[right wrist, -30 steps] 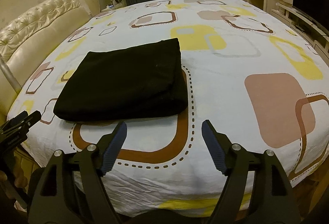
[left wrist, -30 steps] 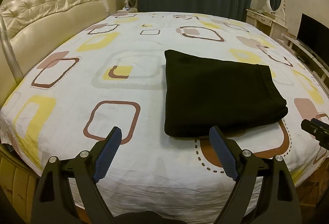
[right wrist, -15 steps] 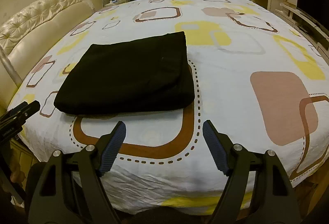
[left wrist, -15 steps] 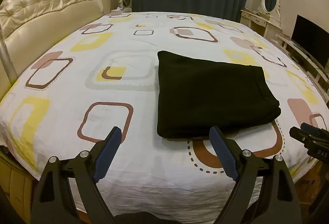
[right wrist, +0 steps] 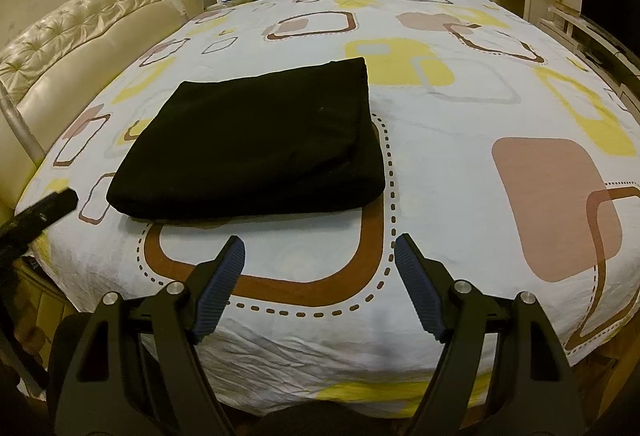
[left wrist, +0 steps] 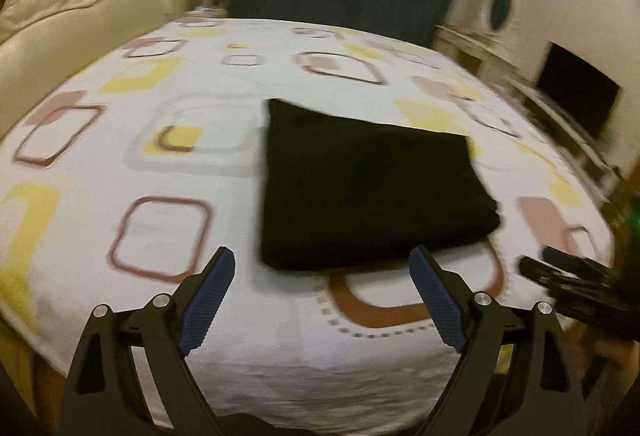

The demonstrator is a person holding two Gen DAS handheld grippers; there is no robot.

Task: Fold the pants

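While both the left hand-held gripper [left wrist: 320, 272] and right hand-held gripper [right wrist: 319, 256] hang open and empty, the folded pants [right wrist: 256, 143] lie just ahead on the bed [right wrist: 460, 123]; a careless snag on withdrawal could undo the folds.

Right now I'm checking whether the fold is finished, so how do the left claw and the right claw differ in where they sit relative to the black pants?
The left claw hangs over the pants' near edge; the right claw hangs short of that edge, over the bedsheet. The left wrist view is blurred; the right wrist view is sharp. Both claws are open, empty and clear of the pants, which lie folded into a compact rectangle.
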